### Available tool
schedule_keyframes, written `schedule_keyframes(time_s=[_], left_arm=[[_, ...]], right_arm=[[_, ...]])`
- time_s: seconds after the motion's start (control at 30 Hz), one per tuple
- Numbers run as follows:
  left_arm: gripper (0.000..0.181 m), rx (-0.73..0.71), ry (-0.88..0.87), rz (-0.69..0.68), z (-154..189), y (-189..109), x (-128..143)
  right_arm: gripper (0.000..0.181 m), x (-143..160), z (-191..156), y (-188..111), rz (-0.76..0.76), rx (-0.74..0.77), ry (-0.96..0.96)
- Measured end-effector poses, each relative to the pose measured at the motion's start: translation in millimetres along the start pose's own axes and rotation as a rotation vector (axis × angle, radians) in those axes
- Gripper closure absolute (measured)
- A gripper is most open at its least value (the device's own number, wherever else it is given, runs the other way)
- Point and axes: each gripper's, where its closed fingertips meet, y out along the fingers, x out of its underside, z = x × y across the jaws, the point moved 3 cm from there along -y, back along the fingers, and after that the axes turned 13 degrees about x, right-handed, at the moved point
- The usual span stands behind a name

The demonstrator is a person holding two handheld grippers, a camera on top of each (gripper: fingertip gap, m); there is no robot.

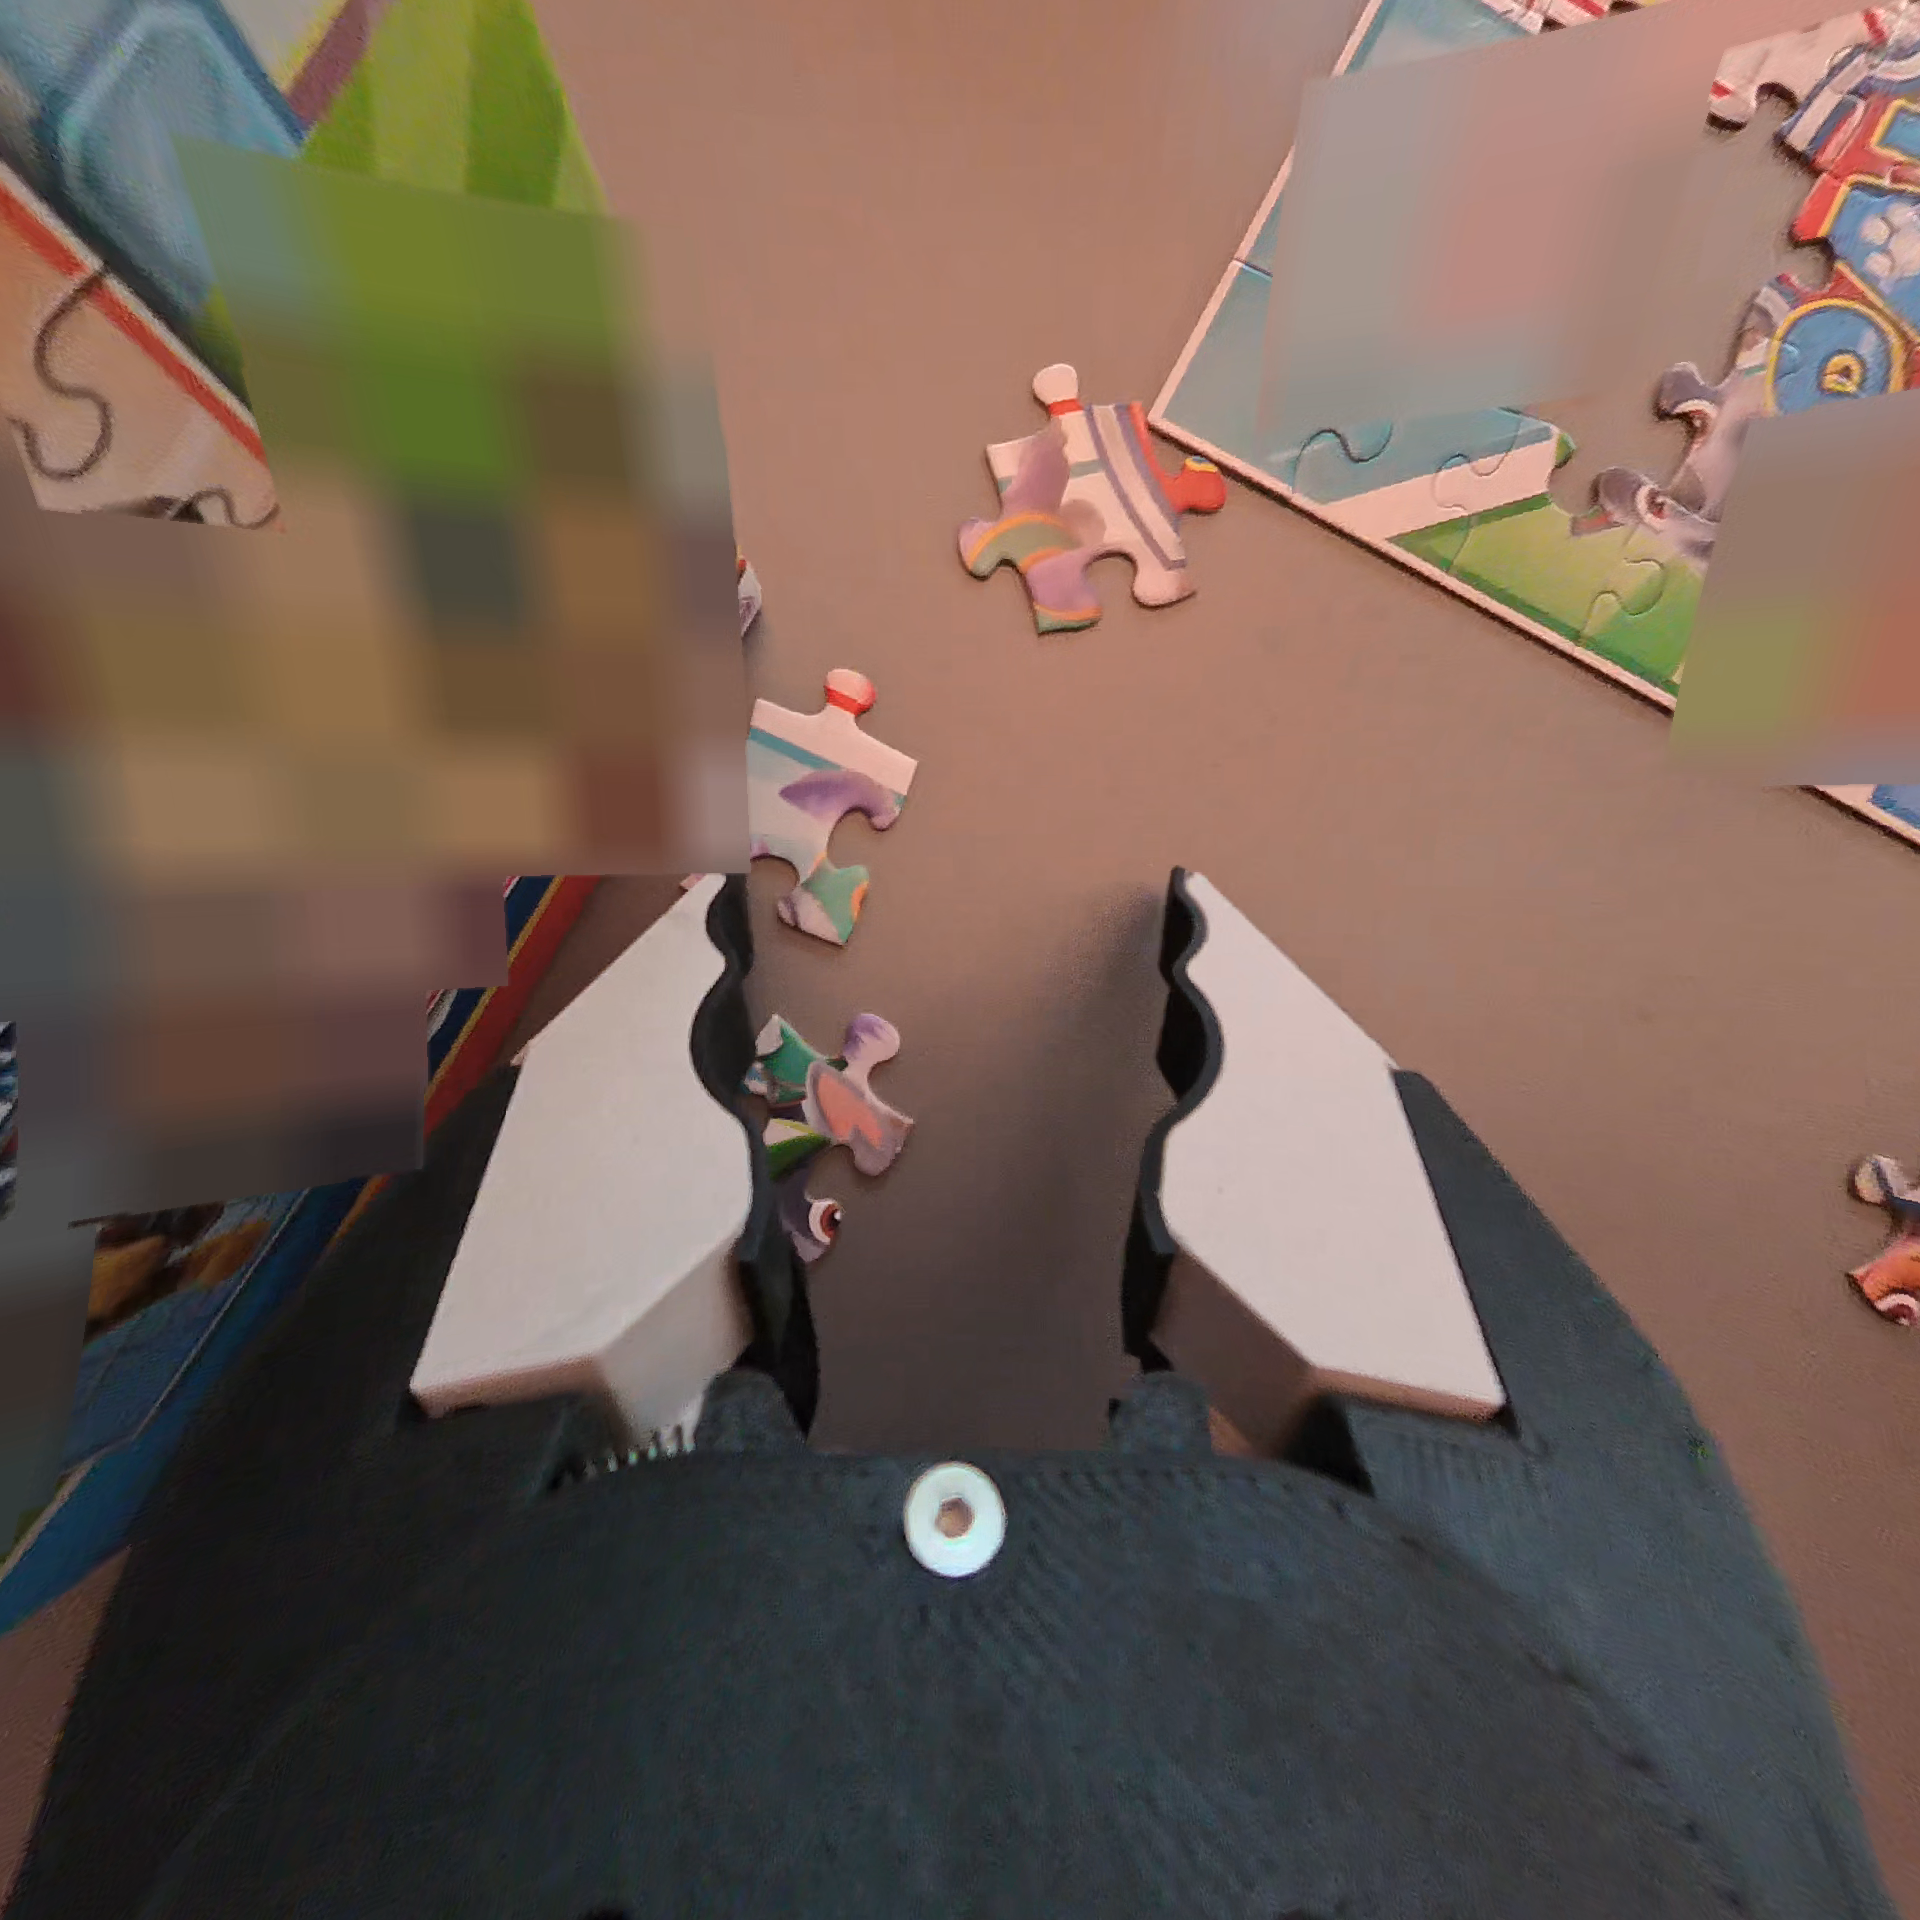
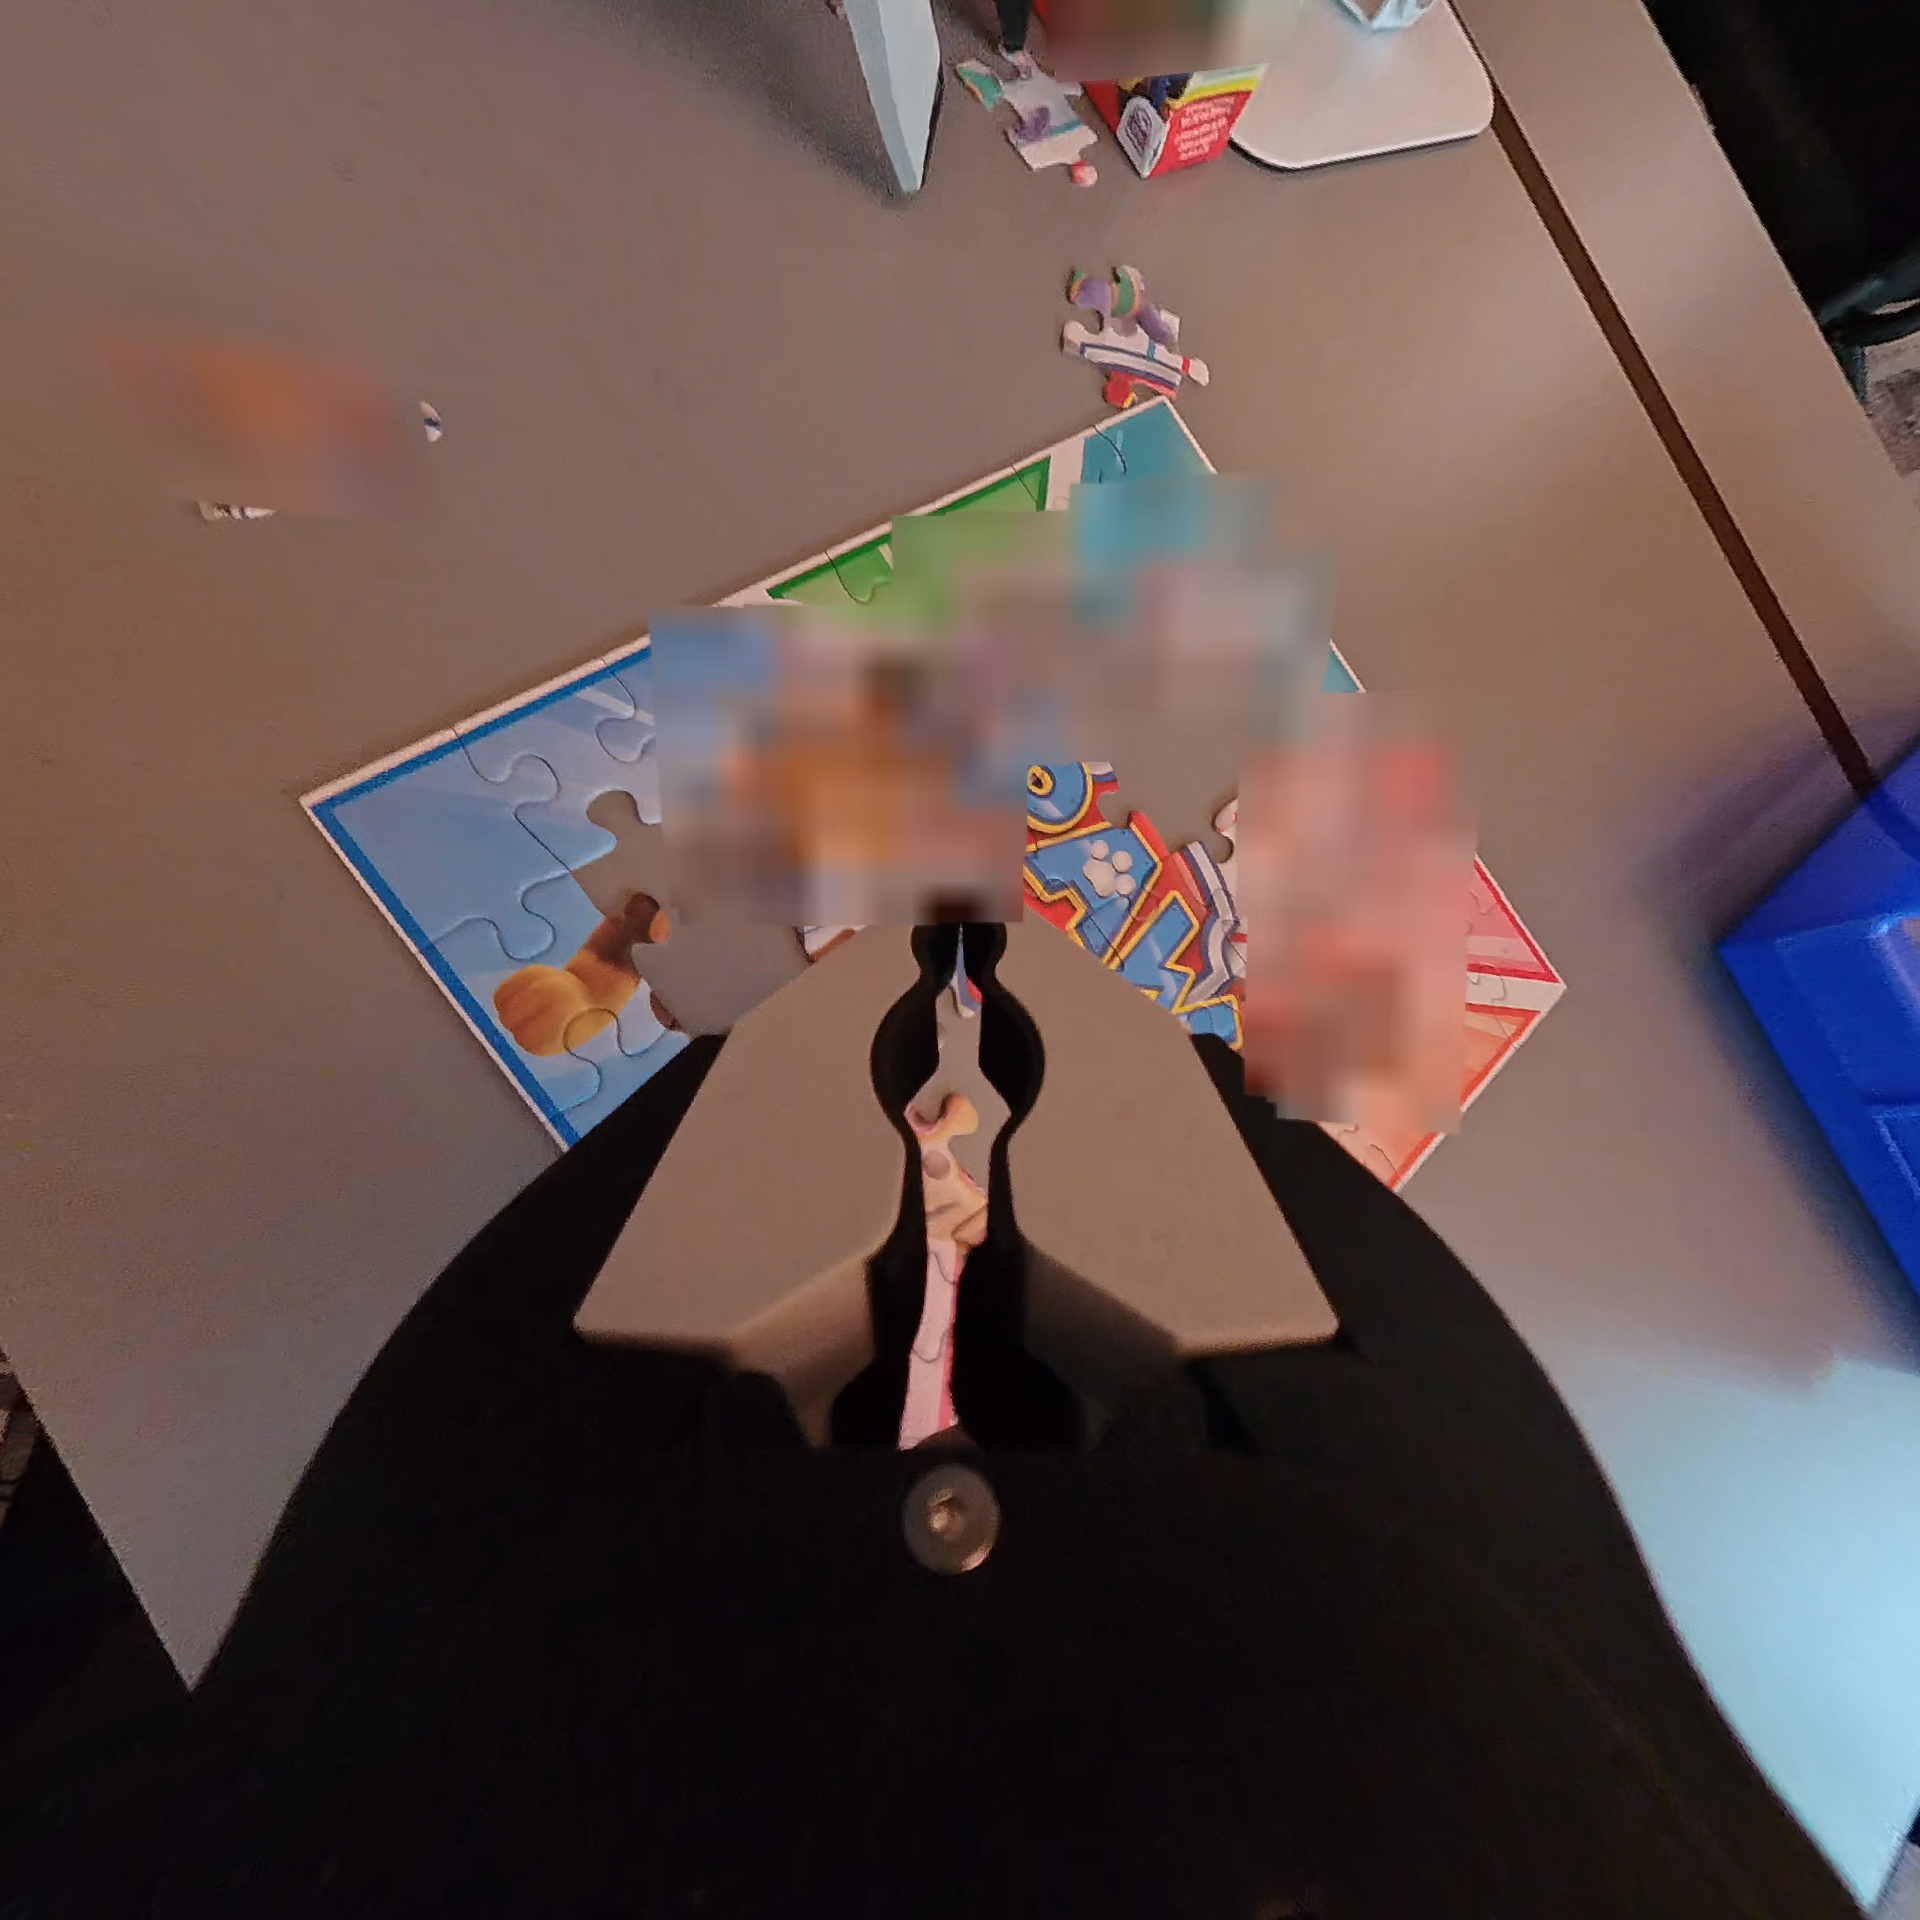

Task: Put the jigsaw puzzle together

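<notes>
My left gripper (image 1: 956,904) is open and empty, low over the grey table. Loose puzzle pieces lie around it: one ahead (image 1: 1081,509), one by the left fingertip (image 1: 826,805), and one partly under the left finger (image 1: 842,1101). The partly assembled puzzle (image 1: 1475,520) lies at the far right. In the right wrist view my right gripper (image 2: 958,940) hovers over the puzzle (image 2: 488,862), beside a gap (image 2: 727,982) in it. It is shut on a thin puzzle piece (image 2: 963,971) seen edge-on between the tips.
A colourful puzzle box (image 1: 208,1351) stands close on the left. Another loose piece (image 1: 1891,1257) lies at the right edge. In the right wrist view a blue bin (image 2: 1849,987) is on the right, a red carton (image 2: 1174,114) and a white stand base (image 2: 1361,104) at the back, and a loose piece (image 2: 1132,332) lies beyond the puzzle. Spacing between my two grippers at the tips: around 25 cm.
</notes>
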Motion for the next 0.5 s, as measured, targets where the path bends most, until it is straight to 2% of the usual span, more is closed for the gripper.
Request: schedule_keyframes(time_s=[0.13, 0.23, 0.3, 0.4, 0.5], left_arm=[[0.102, 0.035, 0.015, -0.069, 16.6, -1.8, 9.2], [0.105, 0.052, 0.032, -0.174, 31.6, -7.2, 18.1], [0.11, 0.051, 0.08, -0.118, 37.9, -7.7, 0.1], [0.114, 0.059, 0.22, -0.019, 46.2, 8.1, -37.5], [0.105, 0.105, 0.252, -0.064, 43.0, 37.0, -48.1]], right_arm=[[0.181, -1.5, 0.1, -0.5, 0.007, -0.012, 0.02], [0.181, -1.9, -0.6, -3.5, 0.02, -0.021, 0.032], [0.181, -2.4, -1.7, -5.5, 0.031, -0.031, 0.044], [0.181, -2.4, -3.0, -6.4, 0.038, -0.038, 0.057], [0.181, -2.7, -3.8, -7.2, 0.049, -0.039, 0.072]])
